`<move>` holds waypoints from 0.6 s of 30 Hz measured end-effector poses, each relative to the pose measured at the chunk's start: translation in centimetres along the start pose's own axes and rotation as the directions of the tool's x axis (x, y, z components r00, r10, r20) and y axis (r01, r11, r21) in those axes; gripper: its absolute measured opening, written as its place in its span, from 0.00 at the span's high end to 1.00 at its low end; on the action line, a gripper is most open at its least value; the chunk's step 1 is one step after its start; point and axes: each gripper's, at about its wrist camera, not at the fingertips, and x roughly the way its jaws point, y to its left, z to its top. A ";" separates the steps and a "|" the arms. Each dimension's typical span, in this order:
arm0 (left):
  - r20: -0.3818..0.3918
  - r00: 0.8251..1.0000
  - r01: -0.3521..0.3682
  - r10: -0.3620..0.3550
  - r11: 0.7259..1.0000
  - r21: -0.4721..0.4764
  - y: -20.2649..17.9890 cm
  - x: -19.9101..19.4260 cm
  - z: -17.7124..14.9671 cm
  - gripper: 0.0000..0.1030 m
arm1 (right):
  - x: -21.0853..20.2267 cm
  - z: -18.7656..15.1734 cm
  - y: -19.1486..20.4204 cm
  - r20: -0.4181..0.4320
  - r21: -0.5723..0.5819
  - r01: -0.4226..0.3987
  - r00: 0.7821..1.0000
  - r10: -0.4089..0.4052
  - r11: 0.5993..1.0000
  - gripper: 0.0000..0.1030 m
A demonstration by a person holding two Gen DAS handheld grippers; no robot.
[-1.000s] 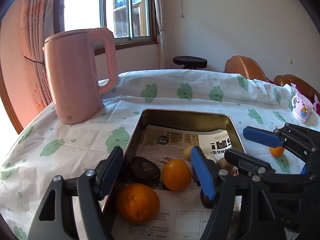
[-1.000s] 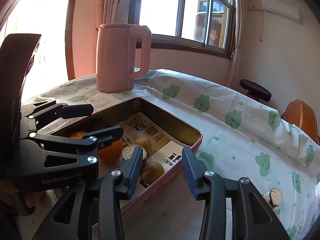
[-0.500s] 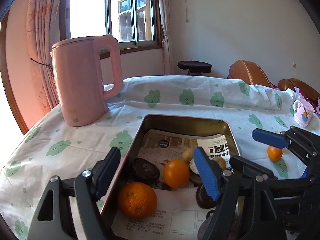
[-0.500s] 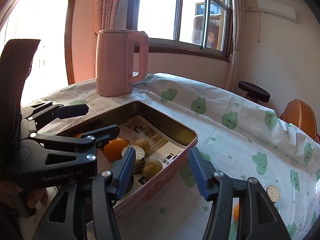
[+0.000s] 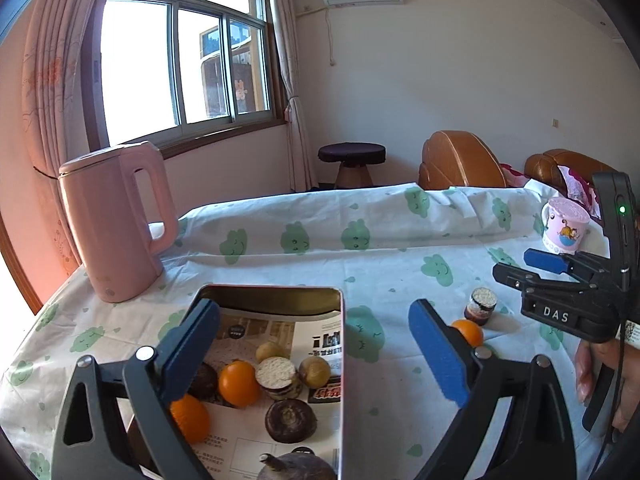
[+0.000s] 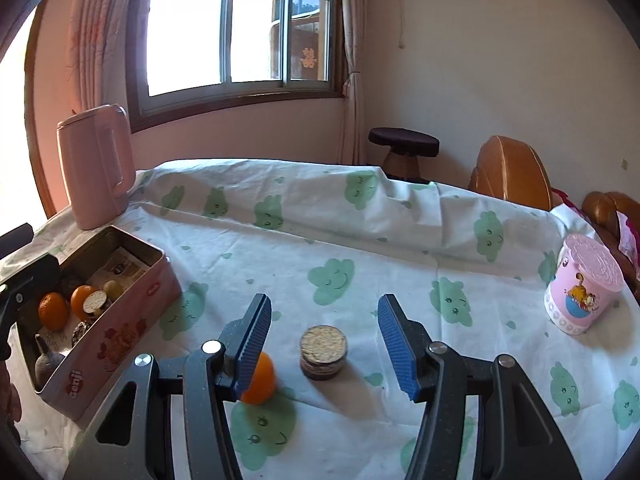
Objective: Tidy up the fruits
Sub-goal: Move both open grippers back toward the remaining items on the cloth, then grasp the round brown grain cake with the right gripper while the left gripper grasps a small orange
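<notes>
Two hand-held grippers hover over a table covered with a white tablecloth (image 6: 360, 248) printed with green smiling clouds. Behind it are a large sunlit window with pink curtains, a wall air conditioner, a dark round stool (image 5: 352, 156) and brown leather chairs.

A pink kettle (image 5: 114, 224) stands at the table's far left. A pink lidded cup (image 6: 582, 292) with a cartoon orange cat stands at the far right.

The fruit tin (image 6: 120, 332), a pink rectangular box lined with printed paper, sits left of centre. Its side reads "genji". In the left wrist view it holds two oranges, one (image 5: 239, 383) in the middle and one (image 5: 191, 418) partly behind the left finger. It also holds two small yellowish round fruits, one cut fruit with a pale speckled face (image 5: 276, 372), and three dark round fruits, one partly hidden.

Two fruits lie loose on the cloth, to the right of the tin: a small orange (image 6: 260, 378) and, just beside it, a dark cut fruit (image 6: 323, 352) with its pale face up.

The right gripper (image 6: 324, 344) is spread wide and holds nothing. The cut fruit lies between its blue fingertips, and the orange sits partly behind its left finger. Its body reads "DAS" in the left wrist view.

The left gripper (image 5: 316, 354) is also wide apart and empty, straddling the tin's right wall.
</notes>
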 end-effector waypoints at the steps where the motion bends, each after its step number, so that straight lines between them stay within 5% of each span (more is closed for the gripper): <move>1: -0.001 1.000 0.005 -0.005 1.000 0.009 -0.7 0.1 0.0 0.04 | 0.2 -0.1 -0.4 -0.007 0.013 0.001 1.000 0.000 1.000 0.44; 15: -0.049 0.999 -0.007 0.010 0.998 0.059 -4.1 2.5 -0.8 0.04 | 5.0 -1.3 -0.6 -0.187 0.064 -0.096 0.977 0.107 0.993 0.44; 18: -0.060 0.998 0.008 -0.004 0.998 0.060 -4.5 2.7 -0.8 0.04 | 5.2 -1.5 -0.9 -0.197 0.094 -0.144 0.967 0.160 0.985 0.63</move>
